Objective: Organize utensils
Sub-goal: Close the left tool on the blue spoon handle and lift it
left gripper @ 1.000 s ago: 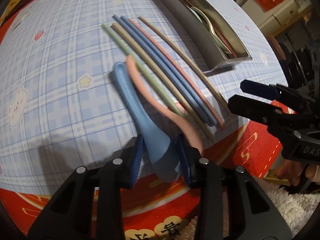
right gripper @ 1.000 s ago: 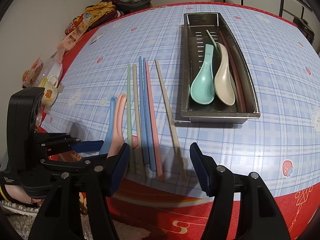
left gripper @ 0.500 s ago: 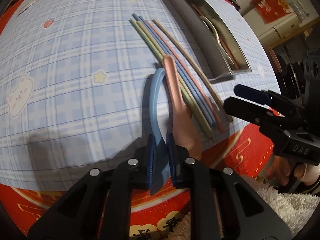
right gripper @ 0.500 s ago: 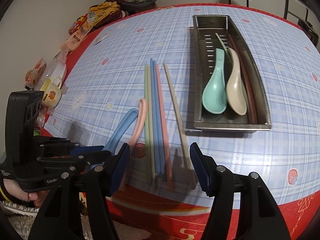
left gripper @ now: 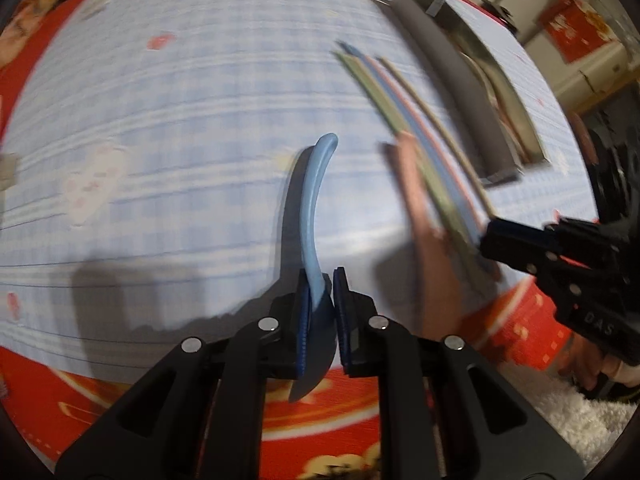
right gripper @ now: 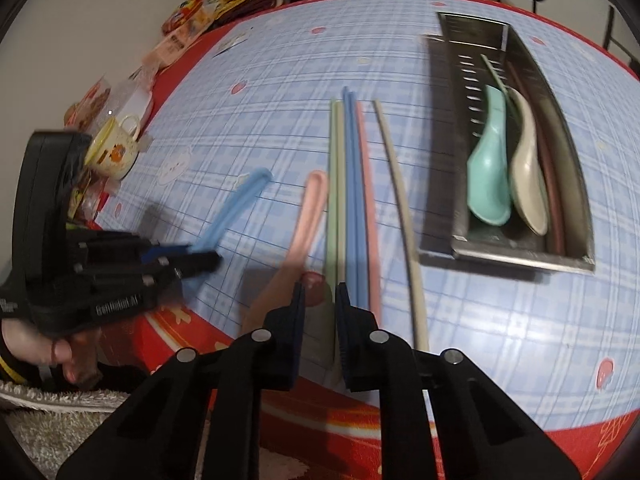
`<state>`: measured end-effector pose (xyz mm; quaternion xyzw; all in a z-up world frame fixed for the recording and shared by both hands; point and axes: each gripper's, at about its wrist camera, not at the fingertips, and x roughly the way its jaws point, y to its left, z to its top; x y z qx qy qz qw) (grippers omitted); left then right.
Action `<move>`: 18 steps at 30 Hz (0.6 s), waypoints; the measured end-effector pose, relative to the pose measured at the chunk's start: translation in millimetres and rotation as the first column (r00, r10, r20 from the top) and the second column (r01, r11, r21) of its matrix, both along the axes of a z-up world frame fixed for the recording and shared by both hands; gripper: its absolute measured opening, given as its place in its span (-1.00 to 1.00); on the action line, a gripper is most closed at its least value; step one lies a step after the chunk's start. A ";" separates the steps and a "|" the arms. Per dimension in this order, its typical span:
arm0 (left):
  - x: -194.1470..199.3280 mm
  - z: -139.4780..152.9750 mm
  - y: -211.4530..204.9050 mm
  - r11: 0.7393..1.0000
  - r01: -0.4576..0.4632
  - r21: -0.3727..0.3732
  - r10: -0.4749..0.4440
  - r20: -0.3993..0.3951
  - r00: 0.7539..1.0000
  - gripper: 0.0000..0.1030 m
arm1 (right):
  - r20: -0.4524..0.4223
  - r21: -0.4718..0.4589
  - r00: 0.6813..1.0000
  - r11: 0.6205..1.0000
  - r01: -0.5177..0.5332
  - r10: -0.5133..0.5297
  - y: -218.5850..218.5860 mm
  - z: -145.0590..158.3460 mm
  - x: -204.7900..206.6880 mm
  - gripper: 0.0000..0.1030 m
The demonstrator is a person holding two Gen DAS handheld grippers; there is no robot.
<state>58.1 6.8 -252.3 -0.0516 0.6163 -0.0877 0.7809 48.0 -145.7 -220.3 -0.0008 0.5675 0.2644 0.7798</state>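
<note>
Left hand-held gripper [left gripper: 322, 296] is closed down on the bowl end of the blue spoon [left gripper: 314, 216], pinching it edge-on, so the handle sticks forward and arcs up over the counter [left gripper: 180, 160]; it looks lifted clear of the cloth, its shadow falling just beside it, though motion blur makes contact hard to rule out. Gripping at the bowl probably leaves the long handle free to lead into the tray. Right hand-held gripper [right gripper: 320, 300] is narrowed to a small gap at the near end of the green chopstick [right gripper: 330, 200], just beside the bowl of the pink spoon [right gripper: 306, 220]; I cannot tell whether the pads actually bear on the chopstick or only straddle it. The loose chopsticks lie roughly side by side, ends toward the counter edge, the green pair, blue chopsticks [right gripper: 352, 200] and a pink one touching, a beige chopstick [right gripper: 400, 200] slightly apart; that edge-facing lie suits a pickup from the near end. The metal tray [right gripper: 520, 258] sits well to the right, already holding a teal spoon [right gripper: 490, 172], a cream spoon [right gripper: 528, 176] and dark chopsticks laid lengthwise. Judgement: sorting partly done; blue spoon goes beside the spoons.
</note>
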 end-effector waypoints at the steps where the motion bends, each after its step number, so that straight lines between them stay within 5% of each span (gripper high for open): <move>1: 1.9 1.2 5.6 0.999 -0.018 0.029 0.018 0.010 1.000 -0.70 | 0.002 -0.007 1.000 1.000 -0.007 0.007 2.3 -1.1 1.8 -0.73; 9: 8.4 2.2 25.9 0.982 -0.047 0.185 0.036 0.063 0.997 -0.71 | -0.009 -0.062 1.000 0.998 -0.030 0.030 18.3 -13.0 15.9 -0.88; 18: 7.7 1.1 10.5 0.995 0.016 0.103 -0.020 0.041 0.999 -0.59 | 0.002 -0.110 1.000 0.994 -0.025 0.025 29.0 -16.3 24.8 -0.87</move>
